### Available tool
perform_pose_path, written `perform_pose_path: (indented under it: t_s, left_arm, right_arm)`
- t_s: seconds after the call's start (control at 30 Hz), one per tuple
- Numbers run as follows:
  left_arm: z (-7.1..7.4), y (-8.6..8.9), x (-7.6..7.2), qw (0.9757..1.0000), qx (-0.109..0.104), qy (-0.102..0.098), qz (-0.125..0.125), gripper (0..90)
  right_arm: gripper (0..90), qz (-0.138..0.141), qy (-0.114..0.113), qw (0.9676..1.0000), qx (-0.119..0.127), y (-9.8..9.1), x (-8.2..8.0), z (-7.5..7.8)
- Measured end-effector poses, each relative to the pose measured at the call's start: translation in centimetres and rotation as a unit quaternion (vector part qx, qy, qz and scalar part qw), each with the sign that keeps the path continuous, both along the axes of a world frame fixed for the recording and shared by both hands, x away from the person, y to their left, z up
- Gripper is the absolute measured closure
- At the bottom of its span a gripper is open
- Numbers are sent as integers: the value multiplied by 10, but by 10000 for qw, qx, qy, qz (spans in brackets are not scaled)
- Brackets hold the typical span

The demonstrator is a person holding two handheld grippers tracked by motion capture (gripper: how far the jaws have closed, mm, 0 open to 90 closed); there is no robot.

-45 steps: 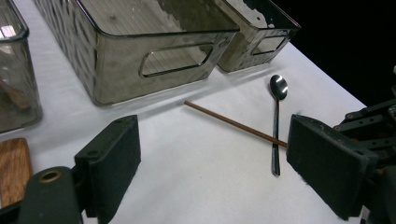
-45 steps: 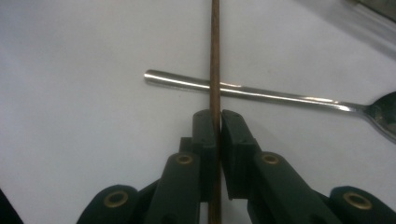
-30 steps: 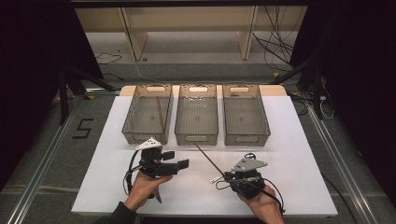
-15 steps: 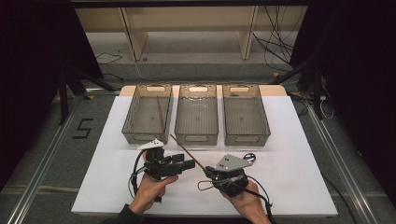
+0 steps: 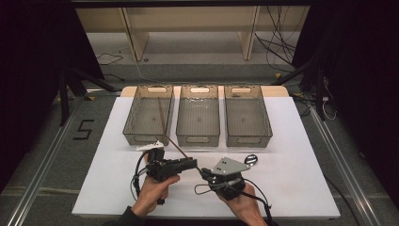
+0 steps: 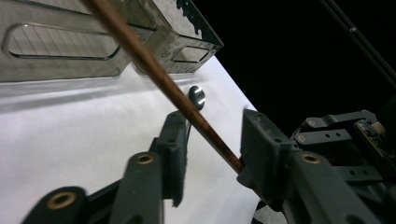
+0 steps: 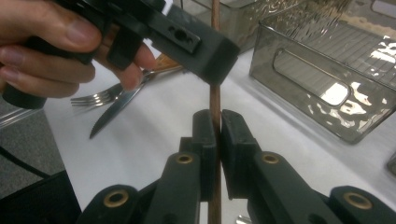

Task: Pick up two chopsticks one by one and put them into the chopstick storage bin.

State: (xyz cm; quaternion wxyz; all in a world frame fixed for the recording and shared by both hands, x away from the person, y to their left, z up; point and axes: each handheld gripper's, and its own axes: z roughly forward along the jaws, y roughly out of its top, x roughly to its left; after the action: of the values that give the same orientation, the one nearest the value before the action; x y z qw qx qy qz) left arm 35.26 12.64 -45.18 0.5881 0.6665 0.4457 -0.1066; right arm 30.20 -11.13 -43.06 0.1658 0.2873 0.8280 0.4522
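A person stands at a white surface [image 5: 291,141] with a two-jaw gripper in each hand, and three clear bins sit in a row at the far side. The right gripper [image 7: 217,135] has its fingers pressed tight on a thin brown chopstick [image 5: 170,140], pinching it near its lower end. The stick is lifted off the surface in front of the bins. Its long axis runs on a slant from the right gripper [image 5: 203,173] up and away toward the left bin [image 5: 147,116], and its free tip reaches over that bin's near wall. In the right gripper view the chopstick [image 7: 215,65] rises straight up from between the fingers. The left gripper [image 6: 212,144] has just been closing its fingers around the middle of the chopstick [image 6: 163,81]. The stick lies against the inner face of one finger [image 6: 261,144], while a gap remains to the other finger [image 6: 173,140], so the pinch is not yet made. The chopstick looks light, stiff and smooth, so it would likely pivot or slide in a loose hold. A firm pinch square across the shaft, a little above the right gripper's hold, seems the safest place to take it. A fork [image 7: 100,99] and a knife [image 7: 119,107] lie on the surface beside the person's left hand [image 7: 51,44]. A small round shiny object [image 5: 251,159] rests near the right gripper.
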Motion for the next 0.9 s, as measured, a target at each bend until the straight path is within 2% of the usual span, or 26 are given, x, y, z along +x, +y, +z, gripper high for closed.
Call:
perform_pose_path:
  t_s: [0.1, 0.23, 0.4, 0.43, 0.53, 0.63, 0.73, 0.9]
  left_arm:
    - [-2, 1, 1, 9999, -133, 70, -34, 685]
    - [-2, 1, 1, 9997, -211, 85, -55, 751]
    - [2, 0, -1, 9991, -345, 67, -224, 837]
    - [3, 0, -2, 9993, -275, 12, -244, 840]
    - [4, 0, -2, 9992, -295, 20, -286, 844]
    - [6, 4, -2, 9991, -308, -42, -280, 845]
    - [10, 15, 3, 9993, -333, -95, -136, 846]
    - [17, 31, 9, 9993, -314, -184, 77, 845]
  right_arm:
    - [851, 16, 5, 10000, 36, 1, -1, 0]
    - [852, 38, -11, 10000, 83, 2, -2, -2]
    - [849, 86, 52, 9998, 146, 1, -1, -6]
    - [847, 83, 59, 9998, 166, 2, -1, -7]
    - [835, 119, 66, 9996, 229, 0, -1, -7]
    - [721, 99, 71, 9994, 312, -5, -1, -6]
    - [611, 60, 139, 9988, 467, -16, 0, -6]
    - [503, -71, 281, 9989, 363, -38, 1, -13]
